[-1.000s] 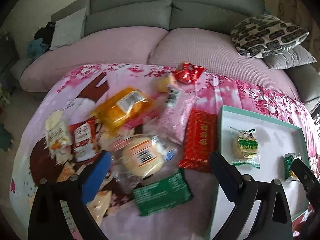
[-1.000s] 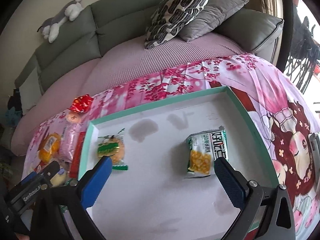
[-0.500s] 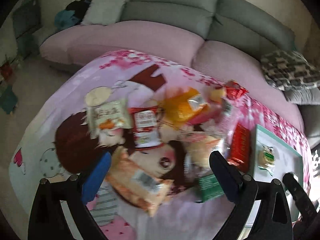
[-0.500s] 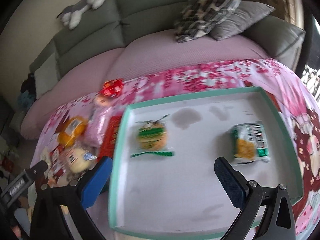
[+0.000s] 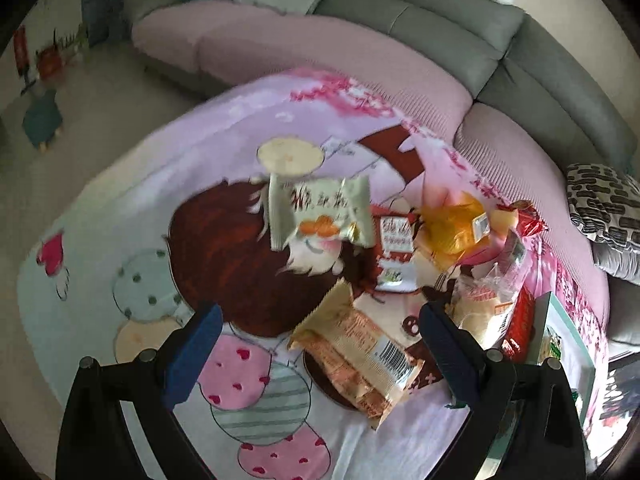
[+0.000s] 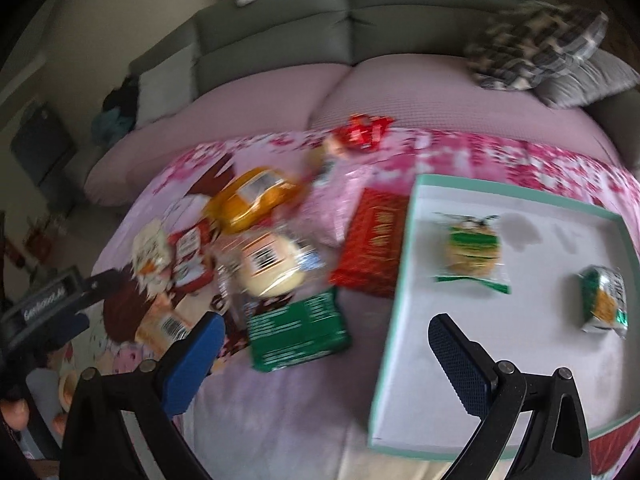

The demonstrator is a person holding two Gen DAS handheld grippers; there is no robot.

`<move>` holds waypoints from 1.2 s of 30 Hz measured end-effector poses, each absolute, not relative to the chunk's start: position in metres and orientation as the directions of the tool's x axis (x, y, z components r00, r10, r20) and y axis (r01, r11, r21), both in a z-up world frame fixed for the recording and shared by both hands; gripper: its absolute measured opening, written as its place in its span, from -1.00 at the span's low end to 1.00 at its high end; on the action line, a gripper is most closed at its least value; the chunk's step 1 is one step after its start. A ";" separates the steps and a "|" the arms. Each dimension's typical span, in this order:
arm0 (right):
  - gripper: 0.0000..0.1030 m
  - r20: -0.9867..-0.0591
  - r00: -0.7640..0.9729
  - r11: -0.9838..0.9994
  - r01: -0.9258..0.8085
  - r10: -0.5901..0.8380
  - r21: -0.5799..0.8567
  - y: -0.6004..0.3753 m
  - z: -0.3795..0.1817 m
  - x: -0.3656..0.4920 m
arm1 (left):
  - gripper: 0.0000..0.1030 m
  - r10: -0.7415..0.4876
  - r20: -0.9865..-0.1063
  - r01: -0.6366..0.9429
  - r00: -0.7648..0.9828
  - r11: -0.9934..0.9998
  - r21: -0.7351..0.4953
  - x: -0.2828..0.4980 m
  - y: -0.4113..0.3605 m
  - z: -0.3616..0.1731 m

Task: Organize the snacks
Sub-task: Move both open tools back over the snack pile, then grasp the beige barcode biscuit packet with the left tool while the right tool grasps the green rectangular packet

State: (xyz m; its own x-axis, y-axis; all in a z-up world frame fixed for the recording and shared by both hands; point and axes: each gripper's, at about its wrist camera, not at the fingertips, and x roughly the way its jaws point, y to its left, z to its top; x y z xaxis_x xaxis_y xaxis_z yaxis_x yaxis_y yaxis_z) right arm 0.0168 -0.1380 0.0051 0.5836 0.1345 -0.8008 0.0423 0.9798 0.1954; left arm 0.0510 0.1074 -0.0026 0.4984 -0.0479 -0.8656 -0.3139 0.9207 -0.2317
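Note:
A pile of snack packets lies on a pink cartoon blanket. In the left wrist view my left gripper (image 5: pixel 316 350) is open and empty above an orange-tan barcoded packet (image 5: pixel 356 354), with a cream packet (image 5: pixel 320 214) and a yellow bag (image 5: pixel 452 230) farther off. In the right wrist view my right gripper (image 6: pixel 326 360) is open and empty over a green packet (image 6: pixel 298 330) and the left rim of the teal-edged white tray (image 6: pixel 390 312). The tray holds a round cookie pack (image 6: pixel 472 252) and a green corn snack pack (image 6: pixel 604 304). A round bun pack (image 6: pixel 268 266) and a red packet (image 6: pixel 370 246) lie beside it.
A grey and pink sofa (image 6: pixel 400 88) curves behind the blanket, with patterned cushions (image 6: pixel 532 48) at the right. A red foil candy (image 6: pixel 364 130) lies near the blanket's far edge. My left gripper's body (image 6: pixel 44 300) shows at the left of the right wrist view. Bare floor (image 5: pixel 80 128) lies left.
Both grippers swung left. The left one moved from the bun and tray edge to the orange-tan packet. The right one moved from over the tray middle to its left rim. Both stayed open.

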 end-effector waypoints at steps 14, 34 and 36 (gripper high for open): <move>0.73 -0.831 0.529 0.986 -0.089 0.170 0.144 -0.106 -0.026 0.041 | 0.91 -0.159 -0.919 -0.359 0.361 0.886 -0.294 0.061 0.086 -0.052; 0.68 -0.865 0.484 0.991 -0.092 0.129 0.096 -0.102 -0.047 0.045 | 0.50 -0.080 -0.944 -0.268 0.321 0.948 -0.172 0.087 0.045 -0.066; 0.65 -0.870 0.474 0.991 -0.091 0.133 0.102 -0.101 -0.049 0.045 | 0.41 -0.072 -0.943 -0.267 0.325 0.949 -0.165 0.090 0.045 -0.066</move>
State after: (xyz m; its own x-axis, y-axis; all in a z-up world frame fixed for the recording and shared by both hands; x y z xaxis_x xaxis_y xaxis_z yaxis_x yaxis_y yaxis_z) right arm 0.0455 -0.1013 -0.0494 0.4745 0.1331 -0.8701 -0.0907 0.9906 0.1020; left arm 0.0897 0.0452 -0.0661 0.3251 -0.0722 -0.9429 -0.2674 0.9494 -0.1648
